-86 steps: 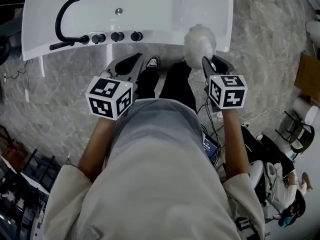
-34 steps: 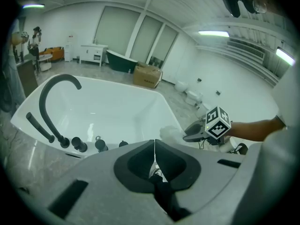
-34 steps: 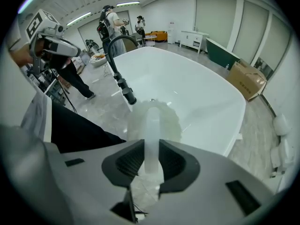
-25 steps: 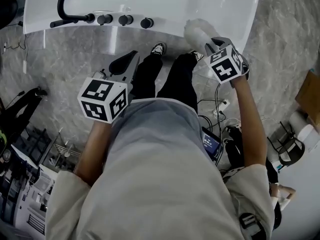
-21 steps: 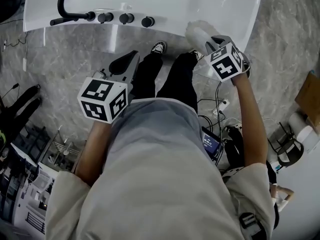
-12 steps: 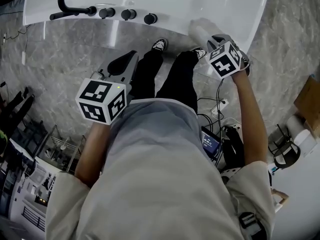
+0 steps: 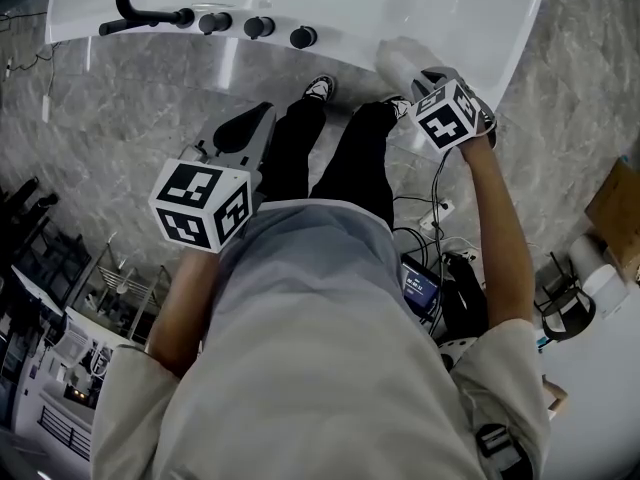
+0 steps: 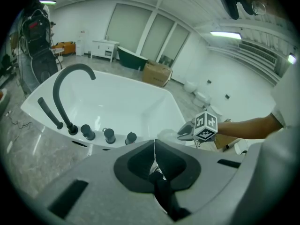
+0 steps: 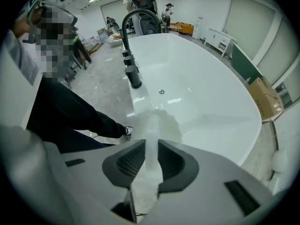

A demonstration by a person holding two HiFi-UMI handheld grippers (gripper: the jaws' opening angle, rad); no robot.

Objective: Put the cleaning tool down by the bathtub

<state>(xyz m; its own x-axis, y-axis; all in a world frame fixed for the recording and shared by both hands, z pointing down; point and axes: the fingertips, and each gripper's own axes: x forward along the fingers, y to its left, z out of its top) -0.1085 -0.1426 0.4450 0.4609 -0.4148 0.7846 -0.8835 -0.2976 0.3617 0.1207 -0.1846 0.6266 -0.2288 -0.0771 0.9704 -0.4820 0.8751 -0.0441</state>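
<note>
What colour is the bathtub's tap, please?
Black: the tap stands out against the white bathtub. The left gripper view shows it best.

- Sanitary-ware showroom or store hall: freestanding white bathtub (image 8: 117, 102) on grey marble-pattern floor (image 7: 130, 103).
- Dark-green tub (image 8: 129, 59), toilets (image 8: 201, 97), cardboard box (image 8: 157, 73), ceiling strip lights (image 8: 225, 33) behind.

grey marble floor (image 7: 120, 118), white bathtub (image 7: 330, 3)

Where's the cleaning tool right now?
The cleaning tool is on the right of the head view, clamped in the right hand-held gripper, its fluffy white head at the near rim of the bathtub, right of the black knobs.
</note>
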